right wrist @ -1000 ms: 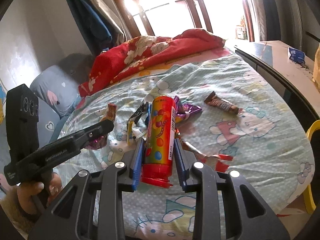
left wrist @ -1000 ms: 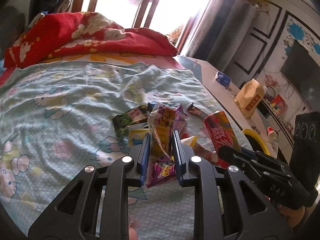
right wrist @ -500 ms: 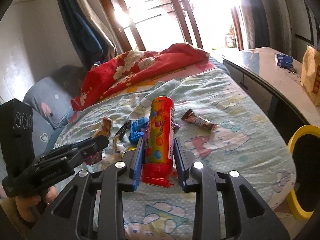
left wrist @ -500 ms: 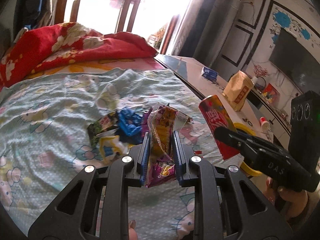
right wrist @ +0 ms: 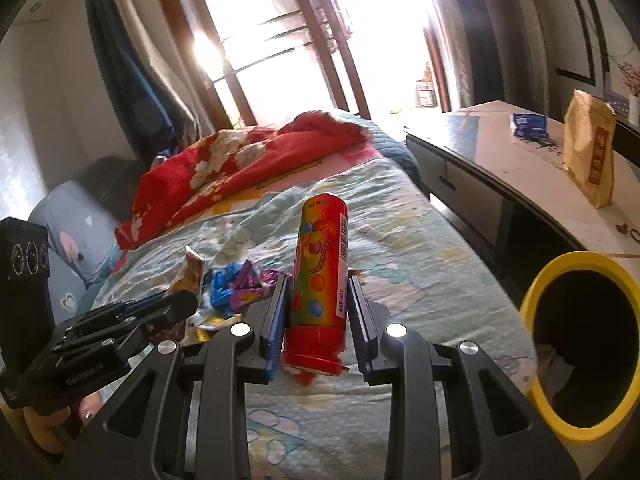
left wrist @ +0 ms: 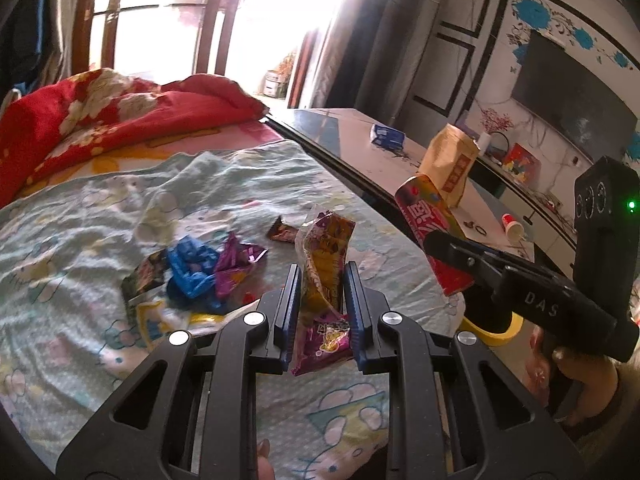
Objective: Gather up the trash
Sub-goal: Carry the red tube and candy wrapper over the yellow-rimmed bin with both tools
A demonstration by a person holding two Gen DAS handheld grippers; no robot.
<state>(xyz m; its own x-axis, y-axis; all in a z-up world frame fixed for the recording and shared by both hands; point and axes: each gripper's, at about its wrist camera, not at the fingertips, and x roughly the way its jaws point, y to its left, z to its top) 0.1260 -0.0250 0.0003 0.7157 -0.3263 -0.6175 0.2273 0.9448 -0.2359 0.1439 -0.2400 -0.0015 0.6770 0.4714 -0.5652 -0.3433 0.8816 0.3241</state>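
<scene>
- The right tongs [right wrist: 316, 312] pinch a red candy tube [right wrist: 320, 276] upright between their blue pads, cap end toward the camera.
- The left tongs [left wrist: 320, 300] are pressed onto a crumpled purple-and-yellow snack wrapper [left wrist: 326, 264], which sticks up above the tips.
- Compared with a second ago, both tongs have lifted off the bed [right wrist: 400, 240] and swung right. The yellow-rimmed bin [right wrist: 536, 296], only a sliver at the frame edge before, now fills the right side of the right wrist view with its dark mouth open toward the tube.
- From the left wrist view the tube [left wrist: 432, 232] hangs past the right edge of the bed, with the bin's rim [left wrist: 496, 330] just below and behind it.
- This looks like the carry to the bin: both pieces are off the sheet and close to the drop, the tube first.
- More trash stays on the bed: a blue wrapper [left wrist: 192, 268], a purple wrapper [left wrist: 236, 264], a dark brown wrapper [left wrist: 282, 232] farther off, and flat packets on the near left, so the task is well short of finished.
- The desk [right wrist: 520, 160] on the right carries a tan paper bag [right wrist: 588, 152] and a small blue packet [right wrist: 528, 124], both apart from the bin.
</scene>
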